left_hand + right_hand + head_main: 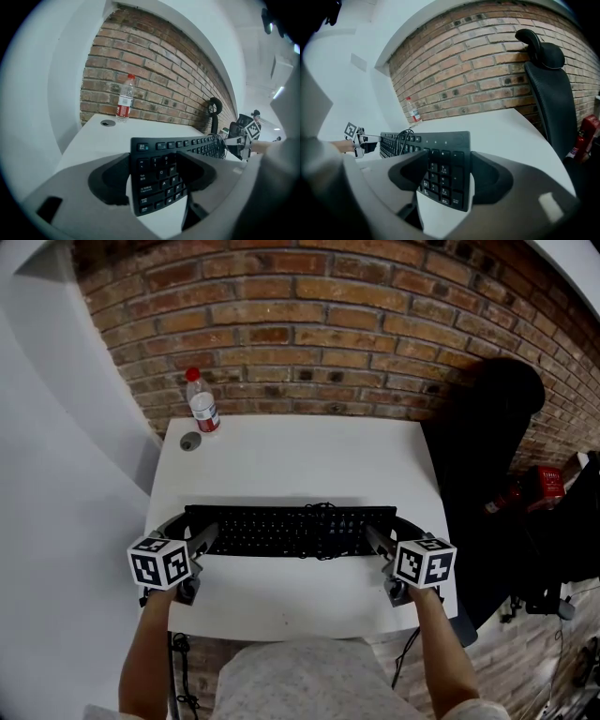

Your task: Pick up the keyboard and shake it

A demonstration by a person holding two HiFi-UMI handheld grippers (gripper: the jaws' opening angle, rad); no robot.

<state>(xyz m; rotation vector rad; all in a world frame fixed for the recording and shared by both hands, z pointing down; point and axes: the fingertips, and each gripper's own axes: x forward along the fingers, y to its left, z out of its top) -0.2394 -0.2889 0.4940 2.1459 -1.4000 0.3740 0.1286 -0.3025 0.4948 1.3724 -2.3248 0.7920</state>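
Black keyboard lies flat on the desk, long axis nine to three — my left gripper straddles its nine o'clock end, my right gripper the three o'clock end, jaws apart, seemingly not yet clamped.

left gripper: at 7 o'clock, smooth grey shell, two black scooped pads.
right gripper: at 5 o'clock, same grey shell and black pads.
marker cubes: white, one on each gripper, black square patterns on every visible face.
clothing: pale speckled fabric at 6 o'clock.
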